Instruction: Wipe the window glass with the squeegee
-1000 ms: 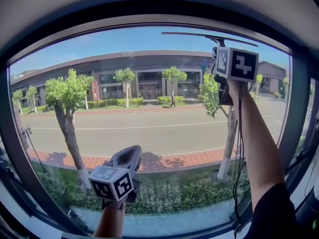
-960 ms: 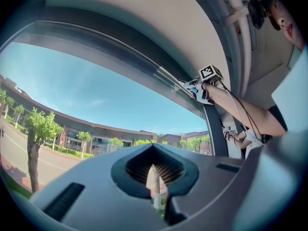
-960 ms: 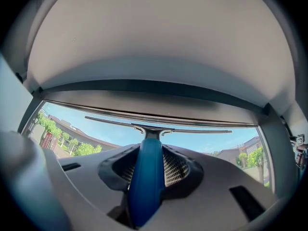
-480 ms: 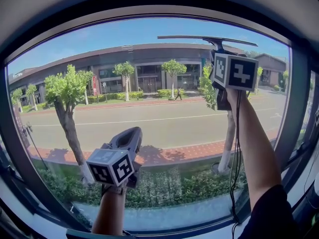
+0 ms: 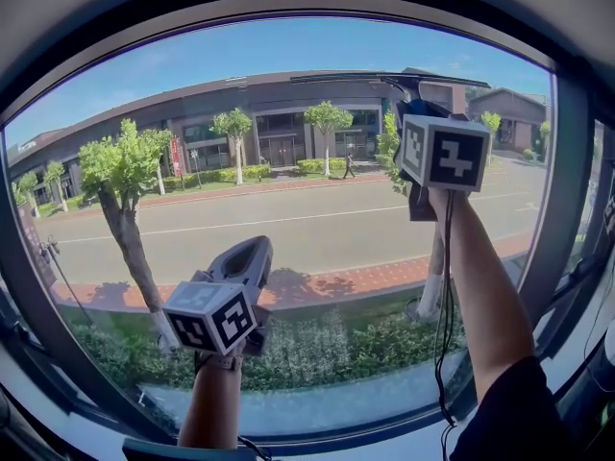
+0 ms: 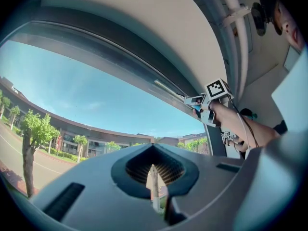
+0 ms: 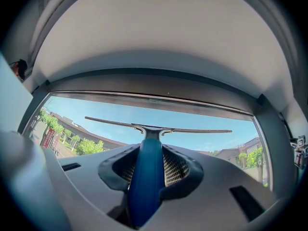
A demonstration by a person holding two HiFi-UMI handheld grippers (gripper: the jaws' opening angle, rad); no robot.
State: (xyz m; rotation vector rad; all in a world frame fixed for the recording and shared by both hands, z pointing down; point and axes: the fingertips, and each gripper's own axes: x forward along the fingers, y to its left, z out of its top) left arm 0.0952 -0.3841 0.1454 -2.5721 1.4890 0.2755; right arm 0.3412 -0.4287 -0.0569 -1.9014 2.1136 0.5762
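The right tool [image 7: 148, 154], held high at arm's length, has its jaws clamped on the blue handle [image 7: 144, 182] of the squeegee [image 7: 153, 129], which stands up out of the tool toward the top of the pane. The squeegee's long thin blade [image 5: 370, 78] runs level just above the tool, across the upper right part of the window glass [image 5: 288, 248] and a little below the dark window frame [image 7: 159, 88]; whether its rubber edge presses on the pane cannot be made out. Just behind the jaws sits the tool's marker cube [image 5: 444, 152], and below it a bare forearm [image 5: 485, 286] reaches up, a black cable [image 5: 445, 305] hanging alongside. Well apart from it, lower and to its left, the left tool [image 6: 153, 177] points at the glass with its jaws closed together on nothing, its own marker cube [image 5: 209, 317] facing the head camera above the wrist. Beyond both tools, outside the glass, lie a green hedge [image 5: 317, 358], a brick pavement [image 5: 356, 284], a grey road [image 5: 307, 229] and a leafy tree [image 5: 120, 176]. A long low building [image 5: 259, 113] stands beyond them under a clear blue sky [image 5: 250, 51].
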